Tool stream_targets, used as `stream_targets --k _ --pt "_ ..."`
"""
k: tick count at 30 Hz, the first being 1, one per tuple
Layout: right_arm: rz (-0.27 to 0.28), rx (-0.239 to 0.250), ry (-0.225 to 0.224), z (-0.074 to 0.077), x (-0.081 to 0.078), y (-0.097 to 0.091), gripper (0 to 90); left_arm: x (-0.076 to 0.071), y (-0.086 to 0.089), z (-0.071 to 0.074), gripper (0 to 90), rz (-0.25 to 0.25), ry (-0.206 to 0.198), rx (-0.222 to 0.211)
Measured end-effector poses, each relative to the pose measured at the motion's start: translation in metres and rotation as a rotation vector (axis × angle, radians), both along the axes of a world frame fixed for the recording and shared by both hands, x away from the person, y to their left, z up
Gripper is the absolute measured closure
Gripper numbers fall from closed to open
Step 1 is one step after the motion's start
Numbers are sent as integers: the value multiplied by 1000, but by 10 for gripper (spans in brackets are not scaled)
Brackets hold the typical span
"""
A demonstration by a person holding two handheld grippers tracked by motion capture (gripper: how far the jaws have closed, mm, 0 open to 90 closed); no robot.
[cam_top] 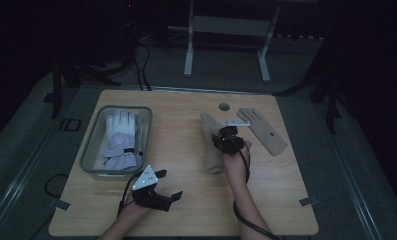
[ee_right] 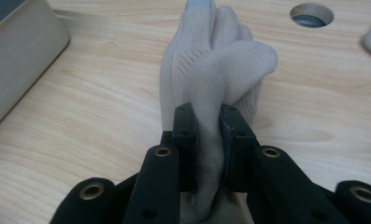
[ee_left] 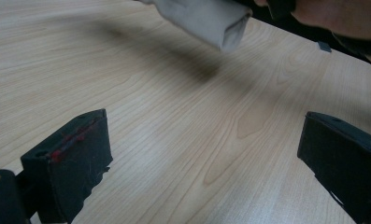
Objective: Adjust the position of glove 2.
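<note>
Right gripper view has the tan glove (ee_right: pixel 211 65) pinched in a fold between the right hand-held gripper (ee_right: pixel 210 140) jaws, mid-table, long axis running away toward its fingertips. Left hand-held gripper (cam_top: pixel 158 194) rests wide open, well apart at the table (cam_top: pixel 186 210) near edge.

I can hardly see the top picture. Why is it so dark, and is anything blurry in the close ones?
High view: dim all over, the room behind nearly black, the table lit best. Left gripper view: bright, but the glove at the top is smeared and soft, with a fuzzy shadow under it. Right gripper view: bright and sharp on the glove's pinched fold; the bin beside it looks soft.
</note>
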State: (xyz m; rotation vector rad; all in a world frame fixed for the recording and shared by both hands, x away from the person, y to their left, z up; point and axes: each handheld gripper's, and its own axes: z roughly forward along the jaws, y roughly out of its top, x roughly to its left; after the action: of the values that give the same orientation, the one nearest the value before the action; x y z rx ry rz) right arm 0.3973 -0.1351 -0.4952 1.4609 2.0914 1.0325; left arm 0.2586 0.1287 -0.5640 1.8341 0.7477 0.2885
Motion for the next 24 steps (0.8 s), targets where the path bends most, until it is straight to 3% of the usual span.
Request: stream_targets --k 3,8,12,15,19,24 --pt "-9 8 8 -14 -3 11 784 0 0 -1 31 -2 -2 3" --pt "-17 15 89 -42 2 19 770 -1 0 -2 31 -4 -3 4" --pt "1 8 114 -56 2 24 616 0 3 -2 31 -4 -1 -15" --pt "10 0 106 -59 0 30 510 0 3 -3 30 -1 -1 -17" --pt "50 -58 73 -61 -2 39 436 -1 2 -3 31 -6 -7 -7" --pt "81 -8 96 -56 0 32 391 -1 3 -3 30 -1 -12 -9"
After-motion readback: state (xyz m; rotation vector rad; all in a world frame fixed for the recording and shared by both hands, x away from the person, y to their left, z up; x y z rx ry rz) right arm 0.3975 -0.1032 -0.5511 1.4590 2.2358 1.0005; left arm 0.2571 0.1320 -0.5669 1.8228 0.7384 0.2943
